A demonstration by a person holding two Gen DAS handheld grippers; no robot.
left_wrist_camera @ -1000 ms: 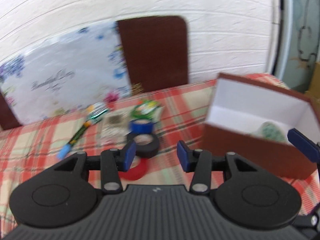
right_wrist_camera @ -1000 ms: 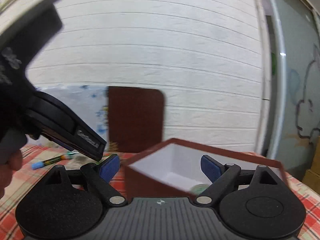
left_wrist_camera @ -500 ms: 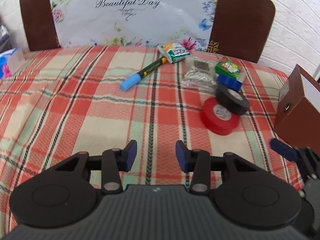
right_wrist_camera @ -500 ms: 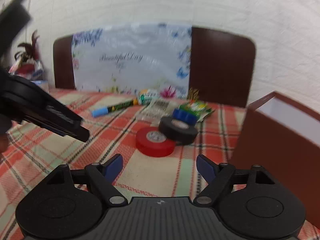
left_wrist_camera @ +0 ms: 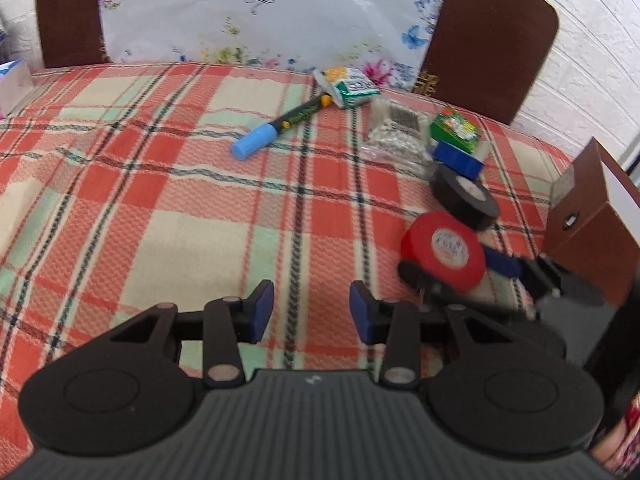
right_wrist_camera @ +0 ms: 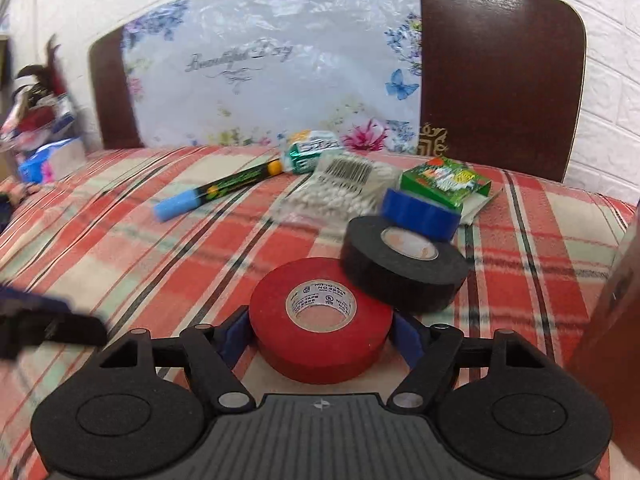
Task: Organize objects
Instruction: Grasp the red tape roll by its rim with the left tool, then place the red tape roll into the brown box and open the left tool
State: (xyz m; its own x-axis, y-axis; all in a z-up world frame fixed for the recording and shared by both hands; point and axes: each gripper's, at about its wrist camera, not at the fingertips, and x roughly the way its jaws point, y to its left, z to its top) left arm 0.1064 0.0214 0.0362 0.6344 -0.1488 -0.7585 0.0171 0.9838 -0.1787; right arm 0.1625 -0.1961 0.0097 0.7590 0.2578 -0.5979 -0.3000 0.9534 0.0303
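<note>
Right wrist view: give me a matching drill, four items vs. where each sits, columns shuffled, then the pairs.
Items:
1. red tape roll
2. black tape roll
3. blue tape roll
4. blue-capped marker

Places:
A. lying alone on the plaid cloth, left of the pile
B. leaning on the far edge of the black roll
C. between the fingers of the right gripper
D. propped on the red roll's far right edge

Pairs: 1-C, 2-D, 3-B, 4-A

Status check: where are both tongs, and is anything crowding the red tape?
Right tongs straddle red tape, grip unconfirmed. Left tongs open, empty, over cloth. Black tape leans on red roll's far edge.
</note>
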